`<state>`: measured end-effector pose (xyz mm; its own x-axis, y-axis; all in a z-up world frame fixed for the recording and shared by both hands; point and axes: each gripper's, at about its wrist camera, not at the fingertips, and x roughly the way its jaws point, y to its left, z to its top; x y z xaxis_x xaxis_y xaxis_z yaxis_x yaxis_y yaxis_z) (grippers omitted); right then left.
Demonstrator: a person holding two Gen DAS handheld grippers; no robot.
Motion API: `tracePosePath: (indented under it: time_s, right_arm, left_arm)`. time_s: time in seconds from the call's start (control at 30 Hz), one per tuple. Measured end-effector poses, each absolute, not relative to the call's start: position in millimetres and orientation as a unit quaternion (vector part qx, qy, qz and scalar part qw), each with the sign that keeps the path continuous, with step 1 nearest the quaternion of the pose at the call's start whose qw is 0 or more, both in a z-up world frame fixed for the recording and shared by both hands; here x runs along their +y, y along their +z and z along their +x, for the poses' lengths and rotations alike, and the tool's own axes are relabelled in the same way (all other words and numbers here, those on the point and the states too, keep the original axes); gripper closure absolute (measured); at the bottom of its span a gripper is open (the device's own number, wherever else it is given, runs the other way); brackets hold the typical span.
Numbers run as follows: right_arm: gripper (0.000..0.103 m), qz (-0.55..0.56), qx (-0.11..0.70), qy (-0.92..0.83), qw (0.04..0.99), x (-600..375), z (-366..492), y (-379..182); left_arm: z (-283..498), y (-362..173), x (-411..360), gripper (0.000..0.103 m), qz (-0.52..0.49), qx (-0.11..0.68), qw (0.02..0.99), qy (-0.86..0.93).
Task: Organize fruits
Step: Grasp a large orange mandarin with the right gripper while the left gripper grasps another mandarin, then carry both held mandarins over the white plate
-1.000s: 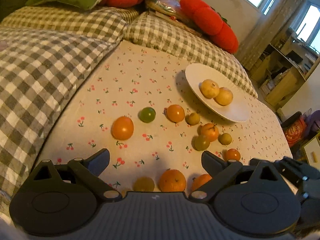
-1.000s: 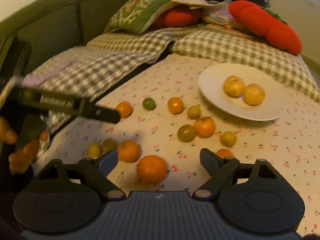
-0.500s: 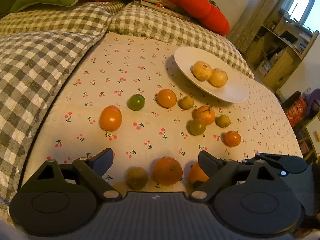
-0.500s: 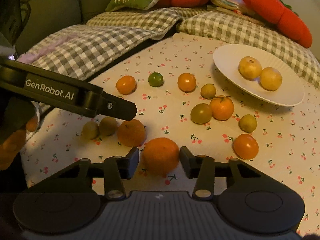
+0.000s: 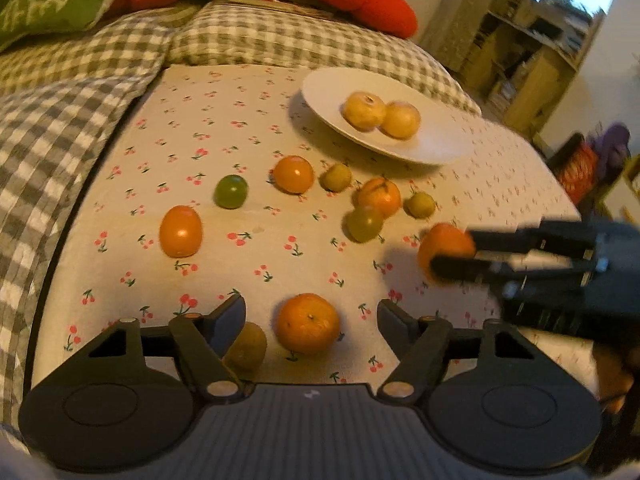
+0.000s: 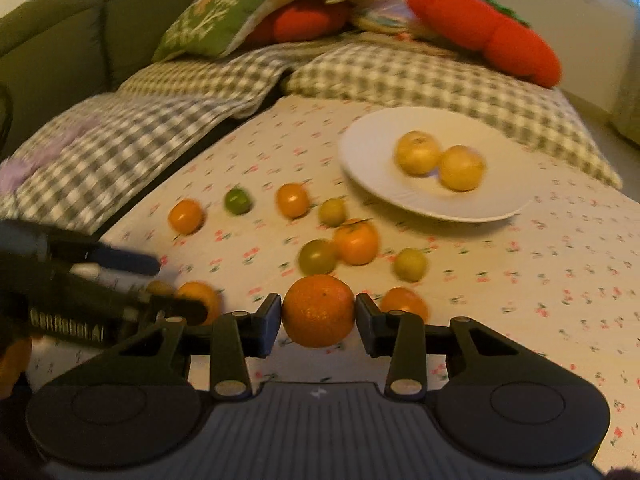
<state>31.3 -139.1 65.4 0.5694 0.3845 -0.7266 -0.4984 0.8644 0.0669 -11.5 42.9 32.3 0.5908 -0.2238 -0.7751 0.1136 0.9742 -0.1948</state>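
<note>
My right gripper (image 6: 318,322) is shut on a mandarin (image 6: 319,316) and holds it above the cherry-print cloth; it also shows at the right of the left wrist view (image 5: 452,254). My left gripper (image 5: 312,318) is open, with another mandarin (image 5: 308,329) between its fingers and a small yellow-green fruit (image 5: 246,346) by its left finger. A white plate (image 6: 372,176) at the back right holds two yellow fruits (image 6: 416,152). Several orange and green fruits (image 6: 318,256) lie loose between the grippers and the plate.
Checked cushions (image 6: 140,132) border the cloth on the left and at the back. Red plush cushions (image 6: 500,36) and a green pillow (image 6: 224,12) lie behind. A wooden shelf (image 5: 532,60) stands at the far right.
My right gripper has closed on the mandarin and lifted it off the cloth. My left gripper has moved forward, so the other mandarin now sits between its open fingers.
</note>
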Motion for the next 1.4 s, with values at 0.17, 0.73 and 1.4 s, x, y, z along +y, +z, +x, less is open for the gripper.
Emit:
tracePosePath:
  time_s: [0.17, 0.73, 1.4]
  right_arm:
    - [0.066, -0.059, 0.388, 0.241, 0.888, -144.2, 35.7, 67.1]
    - [0.066, -0.026, 0.378, 0.236, 0.895, -150.1, 36.2, 71.9]
    - [0.067, 0.088, 0.354, 0.192, 0.911, -191.0, 63.6, 95.5]
  left_arm:
    - [-7.7, 19.0, 21.6, 0.062, 0.006, 0.455, 0.885, -0.097]
    - [-8.8, 17.2, 18.2, 0.075, 0.004, 0.441, 0.892, -0.1]
    - [12.8, 64.4, 17.8, 0.075, -0.045, 0.402, 0.912, -0.072]
